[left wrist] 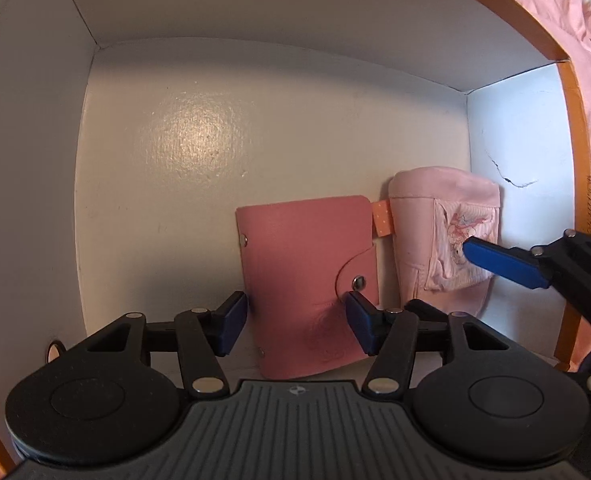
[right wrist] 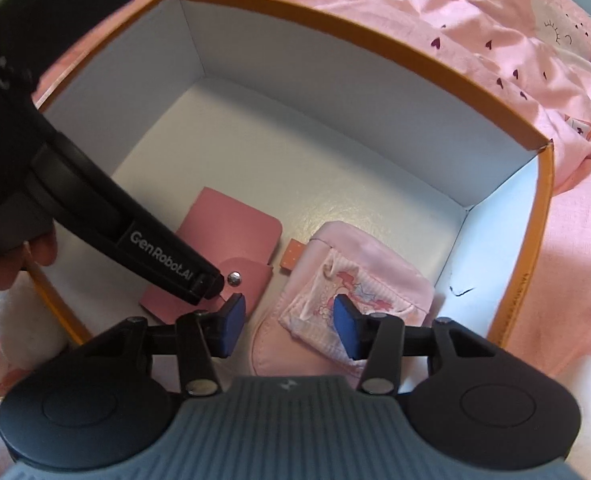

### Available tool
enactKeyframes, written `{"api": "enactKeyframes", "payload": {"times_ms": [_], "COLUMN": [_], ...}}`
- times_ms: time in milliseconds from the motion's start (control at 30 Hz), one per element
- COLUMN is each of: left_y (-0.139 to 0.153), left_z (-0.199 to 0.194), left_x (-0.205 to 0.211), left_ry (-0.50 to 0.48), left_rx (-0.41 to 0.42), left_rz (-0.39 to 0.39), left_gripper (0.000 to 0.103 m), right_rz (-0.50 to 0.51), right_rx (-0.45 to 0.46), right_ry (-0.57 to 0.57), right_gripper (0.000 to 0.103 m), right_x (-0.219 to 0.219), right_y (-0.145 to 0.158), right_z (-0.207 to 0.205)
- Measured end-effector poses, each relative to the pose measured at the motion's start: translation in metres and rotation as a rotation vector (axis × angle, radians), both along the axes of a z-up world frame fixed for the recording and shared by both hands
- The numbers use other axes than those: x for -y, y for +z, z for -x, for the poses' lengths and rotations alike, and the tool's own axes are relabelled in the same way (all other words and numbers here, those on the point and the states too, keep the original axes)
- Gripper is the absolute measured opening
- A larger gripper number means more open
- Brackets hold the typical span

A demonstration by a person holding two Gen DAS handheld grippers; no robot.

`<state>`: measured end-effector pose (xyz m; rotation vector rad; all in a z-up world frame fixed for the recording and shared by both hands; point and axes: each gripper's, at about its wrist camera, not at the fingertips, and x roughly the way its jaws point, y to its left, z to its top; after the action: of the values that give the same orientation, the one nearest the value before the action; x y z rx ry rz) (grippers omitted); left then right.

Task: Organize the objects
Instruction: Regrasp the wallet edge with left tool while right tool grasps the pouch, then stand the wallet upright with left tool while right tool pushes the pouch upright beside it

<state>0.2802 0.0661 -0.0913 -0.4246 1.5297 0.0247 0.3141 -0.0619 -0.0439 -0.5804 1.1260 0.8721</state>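
A pink snap-button card wallet (left wrist: 307,276) lies flat on the white floor of an orange-rimmed box (left wrist: 571,128). A pale pink pouch with a cartoon patch (left wrist: 443,236) lies right of it, against the box wall. My left gripper (left wrist: 295,324) is open, its blue pads on either side of the wallet's near end, not pressing it. My right gripper (right wrist: 289,324) is open above the pouch (right wrist: 355,276); one of its fingers (left wrist: 499,260) shows in the left view over the patch. The wallet (right wrist: 231,240) is partly hidden by the left gripper in the right view.
The box (right wrist: 375,36) rests on pink printed bedding (right wrist: 535,80). The box floor left of and beyond the wallet is bare white. An orange dotted tab (left wrist: 381,220) sticks out between wallet and pouch. A hand (right wrist: 11,256) holds the left gripper.
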Motion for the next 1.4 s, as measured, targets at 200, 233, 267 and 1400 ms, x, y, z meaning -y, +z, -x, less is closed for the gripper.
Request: {"api": "enactKeyframes", "payload": {"times_ms": [200, 233, 267, 1400], "left_y": [-0.006, -0.005, -0.004, 0.024], "left_z": [-0.008, -0.008, -0.007, 0.036], "left_x": [0.010, 0.012, 0.013, 0.009], "left_ry": [-0.042, -0.053, -0.060, 0.094], "left_rx": [-0.002, 0.012, 0.027, 0.423], "left_rz": [-0.029, -0.032, -0.023, 0.219], "left_gripper": [0.085, 0.082, 0.077, 0.023], "right_rz": [0.048, 0.045, 0.035, 0.000], "right_rx": [0.008, 0.008, 0.002, 0.010], "right_ry": [-0.019, -0.020, -0.019, -0.084], "right_gripper": [0.043, 0.042, 0.036, 0.031], "right_x": [-0.010, -0.009, -0.008, 0.028], "right_y": [-0.017, -0.016, -0.015, 0.006], "right_z": [-0.001, 0.000, 0.000, 0.007]}}
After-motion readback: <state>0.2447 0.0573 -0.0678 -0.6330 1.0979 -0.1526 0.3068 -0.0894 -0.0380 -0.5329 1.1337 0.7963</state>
